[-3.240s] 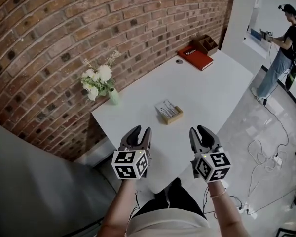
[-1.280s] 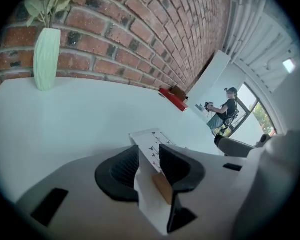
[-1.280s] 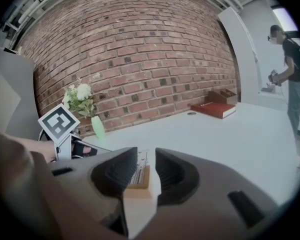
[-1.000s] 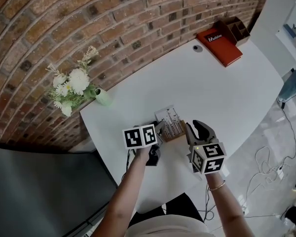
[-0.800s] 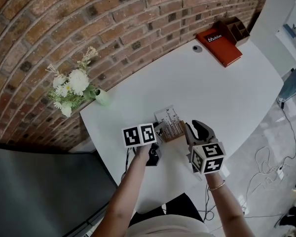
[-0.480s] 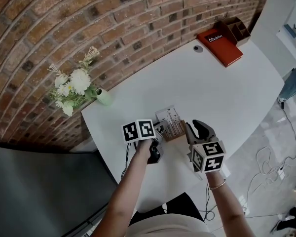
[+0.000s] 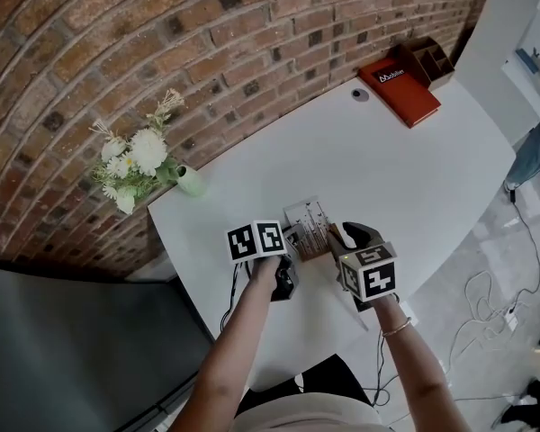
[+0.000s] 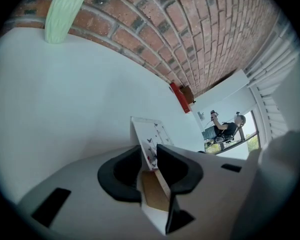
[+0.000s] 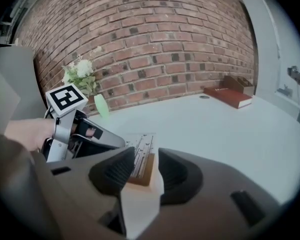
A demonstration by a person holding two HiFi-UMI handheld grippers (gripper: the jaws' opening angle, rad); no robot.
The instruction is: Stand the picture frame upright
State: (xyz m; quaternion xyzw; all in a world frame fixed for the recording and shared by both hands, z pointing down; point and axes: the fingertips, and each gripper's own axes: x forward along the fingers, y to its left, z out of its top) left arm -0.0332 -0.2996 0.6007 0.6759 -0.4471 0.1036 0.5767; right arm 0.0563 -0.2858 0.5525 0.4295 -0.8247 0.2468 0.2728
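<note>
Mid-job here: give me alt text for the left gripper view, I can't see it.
The left gripper has its fingers, which have just been closing, clamped on the near edge of the picture frame, above the white table. Beyond are a brick wall, a pale green vase and a red book.

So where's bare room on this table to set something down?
A broad bare stretch of table lies between the picture frame and the red book. A narrower strip runs between the vase and the frame. It is crowded at the near edge, where the left arm and right arm reach the frame.
</note>
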